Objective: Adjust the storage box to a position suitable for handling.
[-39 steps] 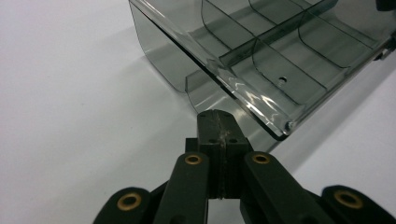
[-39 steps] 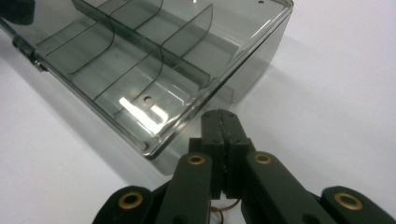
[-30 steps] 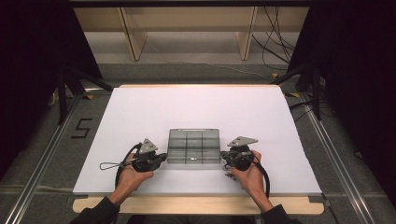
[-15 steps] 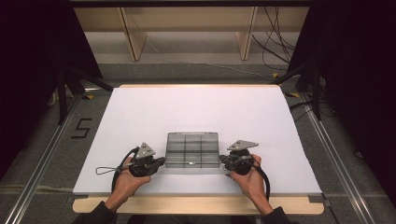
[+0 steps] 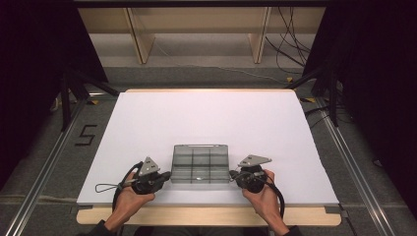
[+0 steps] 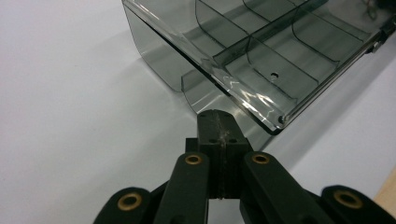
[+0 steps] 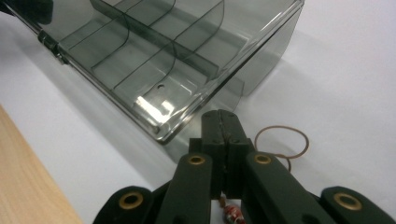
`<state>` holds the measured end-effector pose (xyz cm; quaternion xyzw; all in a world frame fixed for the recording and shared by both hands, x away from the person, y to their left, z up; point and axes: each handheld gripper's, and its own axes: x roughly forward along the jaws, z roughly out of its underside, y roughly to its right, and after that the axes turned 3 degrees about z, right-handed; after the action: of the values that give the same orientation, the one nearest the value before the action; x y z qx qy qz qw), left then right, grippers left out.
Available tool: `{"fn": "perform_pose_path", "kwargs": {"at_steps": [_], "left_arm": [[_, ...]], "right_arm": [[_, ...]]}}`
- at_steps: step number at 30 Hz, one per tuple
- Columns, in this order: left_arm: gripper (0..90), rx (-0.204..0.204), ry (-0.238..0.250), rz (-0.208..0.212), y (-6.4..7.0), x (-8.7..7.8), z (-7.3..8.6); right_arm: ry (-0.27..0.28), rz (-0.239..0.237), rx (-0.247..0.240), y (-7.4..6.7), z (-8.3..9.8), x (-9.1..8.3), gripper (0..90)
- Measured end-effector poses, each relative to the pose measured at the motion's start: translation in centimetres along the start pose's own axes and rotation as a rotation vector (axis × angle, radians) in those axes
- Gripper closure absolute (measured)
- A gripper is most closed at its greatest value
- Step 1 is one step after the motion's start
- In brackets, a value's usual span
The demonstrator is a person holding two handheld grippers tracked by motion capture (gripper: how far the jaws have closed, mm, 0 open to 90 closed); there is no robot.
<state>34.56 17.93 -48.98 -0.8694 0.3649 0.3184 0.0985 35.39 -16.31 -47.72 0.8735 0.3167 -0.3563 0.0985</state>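
A smoky clear plastic compartment box [image 5: 201,163] lies near the front of the white table, with several empty cells inside. My left gripper [image 5: 167,175] is shut at the box's left side, and my right gripper [image 5: 233,174] is shut at its right side. In the left gripper view the closed jaw tips [image 6: 217,119] sit just short of a small flap on the box [image 6: 261,51]. The right gripper view has the closed tips [image 7: 220,119] right by a corner of the box [image 7: 163,46]. Nothing shows between either pair of jaws.
A tan rubber band [image 7: 281,140] lies on the white surface beside my right gripper, and a small red piece [image 7: 232,214] lies under its jaws. The table's wooden front edge [image 5: 206,216] is close behind both hands. Wooden shelving [image 5: 196,29] stands beyond the table.
The box and both grippers have slid together toward the table's front edge. Both grippers stay shut at the box's sides.
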Motion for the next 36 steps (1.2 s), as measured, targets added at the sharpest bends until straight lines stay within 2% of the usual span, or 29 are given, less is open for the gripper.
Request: {"fn": "perform_pose_path", "kwargs": {"at_steps": [2, 4, 5, 6, 7, 8, 9, 10, 13, 14, 15, 16, 17, 18, 21, 22, 23, 24, 25, 26, 28, 29, 31, 34, 36], "left_arm": [[89.5, -0.021, 0.005, 0.002, 0.3, -0.1, 0.2], [89.5, 0.015, -0.006, 0.009, 0.3, -0.3, 0.3], [89.6, -0.005, -0.011, 0.006, 0.6, -0.3, 0.4], [89.5, -0.004, -0.006, 0.011, 0.7, -0.4, 0.5], [89.5, 0.009, -0.02, 0.01, 0.8, -0.5, 0.5], [89.6, 0.016, -0.009, 0.008, 0.8, -0.5, 0.6], [89.6, 0.022, -0.01, 0.007, 0.8, -0.5, 0.6], [89.6, -0.001, -0.017, 0.01, 1.0, -0.6, 0.7], [89.6, 0.025, -0.008, 0.015, 1.0, -0.6, 0.7], [89.6, 0.023, -0.009, 0.015, 1.1, -0.7, 0.7], [89.6, 0.006, -0.012, 0.015, 1.2, -0.7, 0.8], [89.6, 0.0, -0.006, 0.015, 1.3, -0.7, 0.8], [89.6, 0.021, -0.011, 0.013, 1.2, -0.7, 0.8], [89.6, 0.024, -0.013, 0.013, 1.2, -0.8, 0.8], [89.6, 0.004, -0.002, 0.01, 1.5, -0.7, 1.0], [89.5, 0.016, 0.002, 0.015, 1.5, -0.8, 1.0], [89.6, 0.024, -0.004, 0.012, 1.6, -0.8, 0.9], [89.6, 0.003, -0.003, 0.004, 1.8, -0.8, 1.0], [89.6, 0.003, -0.002, 0.011, 1.8, -0.8, 1.1], [89.6, 0.032, -0.009, 0.009, 1.7, -0.9, 1.0], [89.6, 0.005, -0.003, 0.009, 2.0, -0.9, 1.1], [89.6, 0.019, -0.003, 0.004, 2.0, -1.0, 1.1], [89.6, 0.005, 0.002, 0.01, 2.2, -1.0, 1.2], [89.6, 0.024, -0.006, 0.007, 2.3, -1.2, 1.3], [89.6, 0.0, 0.009, 0.018, 2.7, -1.1, 1.4]], "right_arm": [[-0.002, 0.003, -0.014, -0.1, 0.2, -0.2, 90.0], [-0.003, -0.005, 0.007, -0.3, 0.3, -0.4, 90.0], [-0.001, -0.005, -0.005, -0.2, 0.4, -0.4, 90.0], [0.0, -0.008, 0.003, -0.3, 0.5, -0.4, 90.0], [0.003, -0.004, -0.005, -0.3, 0.5, -0.5, 90.0], [0.001, -0.006, 0.013, -0.5, 0.6, -0.5, 90.0], [0.003, -0.007, -0.005, -0.4, 0.7, -0.6, 90.0], [0.003, -0.007, -0.007, -0.4, 0.8, -0.6, 90.0], [0.008, -0.013, 0.016, -0.6, 1.0, -0.9, 90.0], [0.008, -0.014, 0.02, -0.6, 1.1, -0.9, 90.0], [0.011, -0.015, 0.001, -0.5, 1.1, -0.9, 90.0], [0.004, -0.02, 0.016, -0.7, 1.2, -1.1, 90.0], [0.007, -0.017, 0.002, -0.8, 1.4, -1.1, 90.0], [0.009, -0.017, -0.006, -0.8, 1.5, -1.2, 90.0], [0.002, -0.019, 0.016, -1.1, 1.8, -1.4, 90.0], [0.007, -0.017, 0.001, -1.0, 1.8, -1.4, 90.0], [0.008, -0.02, 0.007, -1.0, 1.9, -1.4, 90.0], [0.006, -0.022, 0.018, -1.0, 1.9, -1.5, 90.0], [0.01, -0.019, 0.02, -1.1, 2.0, -1.6, 90.0], [0.009, -0.02, 0.02, -1.1, 2.0, -1.6, 90.0], [0.008, -0.022, 0.018, -1.2, 2.1, -1.7, 90.0], [0.012, -0.019, 0.005, -1.2, 2.2, -1.8, 90.0], [0.006, -0.023, 0.021, -1.4, 2.3, -2.0, 90.0], [0.012, -0.022, 0.013, -1.5, 2.6, -2.1, 90.0], [0.01, -0.032, 0.023, -1.6, 2.7, -2.3, 90.0]]}}
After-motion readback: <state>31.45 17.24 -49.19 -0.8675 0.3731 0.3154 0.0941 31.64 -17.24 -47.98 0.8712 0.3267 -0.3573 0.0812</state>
